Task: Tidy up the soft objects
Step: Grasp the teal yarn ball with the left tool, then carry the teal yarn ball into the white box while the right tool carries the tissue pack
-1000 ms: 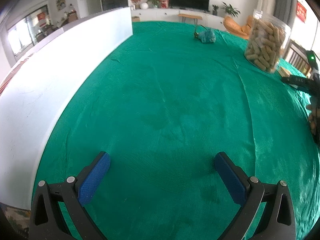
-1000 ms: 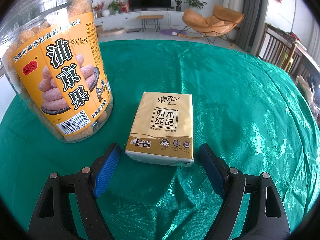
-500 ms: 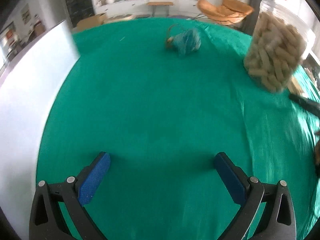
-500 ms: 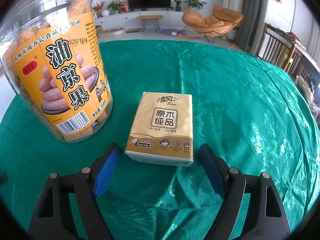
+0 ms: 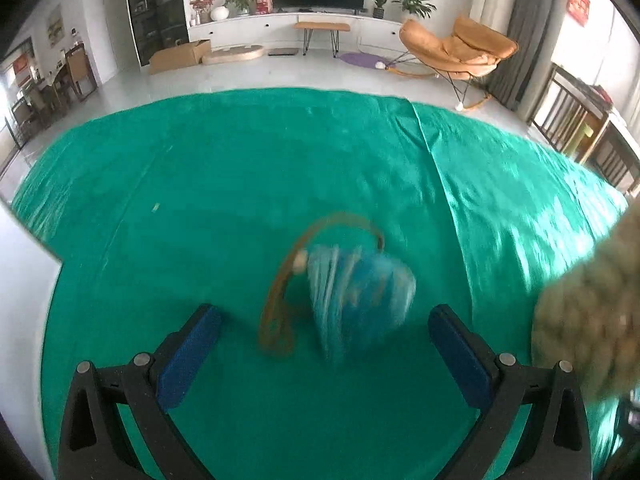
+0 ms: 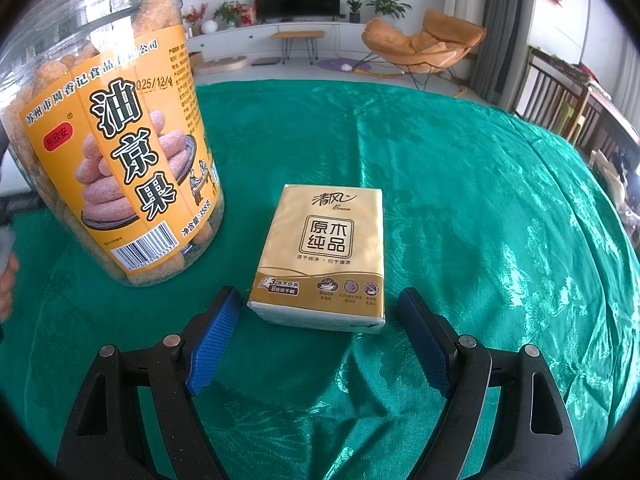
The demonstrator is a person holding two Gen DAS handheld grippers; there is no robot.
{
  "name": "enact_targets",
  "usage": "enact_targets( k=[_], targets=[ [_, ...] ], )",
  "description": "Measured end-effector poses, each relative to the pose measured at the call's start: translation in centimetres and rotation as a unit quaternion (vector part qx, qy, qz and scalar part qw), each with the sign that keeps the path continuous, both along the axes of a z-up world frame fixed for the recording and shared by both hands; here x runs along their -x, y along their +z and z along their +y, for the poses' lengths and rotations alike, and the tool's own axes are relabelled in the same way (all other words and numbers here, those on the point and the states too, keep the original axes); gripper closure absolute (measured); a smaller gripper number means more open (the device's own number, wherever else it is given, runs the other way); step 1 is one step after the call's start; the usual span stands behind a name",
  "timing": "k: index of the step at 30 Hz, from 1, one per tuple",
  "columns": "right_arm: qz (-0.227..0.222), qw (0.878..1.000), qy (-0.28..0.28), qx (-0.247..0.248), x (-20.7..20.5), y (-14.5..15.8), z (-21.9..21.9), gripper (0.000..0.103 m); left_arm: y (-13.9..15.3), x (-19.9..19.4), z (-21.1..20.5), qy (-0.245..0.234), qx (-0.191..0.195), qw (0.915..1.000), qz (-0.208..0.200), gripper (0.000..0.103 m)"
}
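In the left wrist view a blue soft pouch (image 5: 360, 300) with a brown cord loop (image 5: 280, 308) lies on the green tablecloth (image 5: 240, 168), blurred by motion. My left gripper (image 5: 324, 332) is open and empty, its jaws just short of the pouch on either side. In the right wrist view a gold tissue pack (image 6: 324, 256) lies flat on the cloth. My right gripper (image 6: 320, 328) is open and empty, its blue pads (image 6: 214, 340) flanking the pack's near end without touching it.
A clear plastic jar of fried snacks (image 6: 108, 140) with an orange label stands left of the tissue pack; it also shows blurred at the right edge of the left wrist view (image 5: 592, 312). A white board (image 5: 20, 320) borders the table's left side.
My left gripper has swung right and moved forward across the table, so the far-off blue pouch now lies just ahead of its jaws. The right gripper and tissue pack have not moved.
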State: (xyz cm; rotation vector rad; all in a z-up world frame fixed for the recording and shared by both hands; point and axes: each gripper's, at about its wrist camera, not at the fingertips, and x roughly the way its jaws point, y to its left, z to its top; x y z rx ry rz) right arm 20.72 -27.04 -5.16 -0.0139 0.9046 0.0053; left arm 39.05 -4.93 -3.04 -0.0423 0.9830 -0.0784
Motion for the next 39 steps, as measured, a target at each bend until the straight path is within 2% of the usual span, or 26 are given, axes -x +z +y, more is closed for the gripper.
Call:
enact_targets(
  k=[1, 2, 3, 5, 7, 10, 14, 18, 19, 21, 22, 23, 26, 31, 32, 35, 39],
  targets=[
    [0.000, 1.000, -0.001, 0.000, 0.0, 0.0, 0.0, 0.020, 0.2, -0.4, -0.2, -0.009, 0.001, 0.9999, -0.010, 0.020],
    [0.000, 1.000, -0.003, 0.001, -0.1, 0.1, -0.4, 0.020, 0.5, -0.7, -0.4, -0.013, -0.003, 0.9996, -0.023, 0.052],
    [0.000, 1.000, -0.003, 0.000, -0.5, 0.2, -0.8, 0.020, 0.7, -0.8, -0.3, -0.014, 0.002, 0.9996, -0.026, 0.052],
    [0.000, 1.000, -0.005, -0.001, -0.7, 0.2, -1.3, 0.020, 1.1, -0.2, 0.3, -0.025, 0.039, 0.9982, -0.038, 0.053],
    [0.000, 1.000, -0.007, -0.004, -1.4, 0.2, -1.7, 0.020, 1.5, 1.2, 0.6, -0.037, 0.029, 0.9976, -0.050, 0.053],
    [-0.001, 1.000, -0.012, -0.009, -1.6, 0.1, -2.1, 0.020, 2.3, 5.1, 2.0, -0.042, 0.036, 0.9969, -0.057, 0.053],
    [0.006, 1.000, -0.014, -0.008, -2.1, 0.0, -2.2, 0.016, 3.1, 9.1, 4.0, -0.030, 0.038, 0.9980, -0.041, 0.053],
    [0.081, 0.996, -0.028, -0.020, -5.4, 0.6, -2.4, 0.015, 5.2, 12.0, 6.1, -0.019, 0.034, 0.9980, -0.050, 0.053],
    [0.093, 0.995, -0.031, -0.030, -6.3, 0.8, -2.8, 0.019, 5.5, 12.5, 6.4, -0.015, 0.036, 0.9980, -0.049, 0.053],
    [0.102, 0.994, -0.047, -0.006, -7.1, 1.2, -3.2, 0.051, 6.4, 13.7, 7.3, -0.007, 0.038, 0.9981, -0.048, 0.053],
    [0.109, 0.992, -0.056, -0.012, -7.4, 1.5, -3.8, 0.049, 6.8, 14.4, 7.9, -0.004, 0.041, 0.9979, -0.049, 0.053],
    [0.122, 0.989, -0.070, -0.050, -7.8, 2.0, -5.1, 0.049, 7.5, 15.0, 8.4, -0.001, 0.046, 0.9976, -0.052, 0.053],
    [0.090, 0.989, -0.088, -0.074, -8.3, 5.8, -6.8, 0.049, 9.8, 16.0, 9.9, 0.010, 0.061, 0.9961, -0.064, 0.053],
    [0.040, 0.996, -0.033, -0.077, -8.7, 14.8, -4.9, 0.049, 14.0, 17.0, 12.7, 0.032, 0.084, 0.9915, -0.094, 0.053],
    [0.033, 0.997, -0.015, -0.075, -8.7, 16.6, -3.6, 0.049, 14.7, 17.2, 13.4, 0.038, 0.091, 0.9904, -0.097, 0.053],
    [0.026, 0.996, 0.041, -0.076, -7.8, 19.5, 1.3, 0.049, 16.9, 18.7, 16.6, 0.064, 0.101, 0.9871, -0.107, 0.053],
    [0.035, 0.987, 0.119, -0.103, -6.5, 20.0, 9.6, 0.049, 18.5, 22.2, 21.5, 0.099, 0.081, 0.9851, -0.114, 0.053]
  ],
)
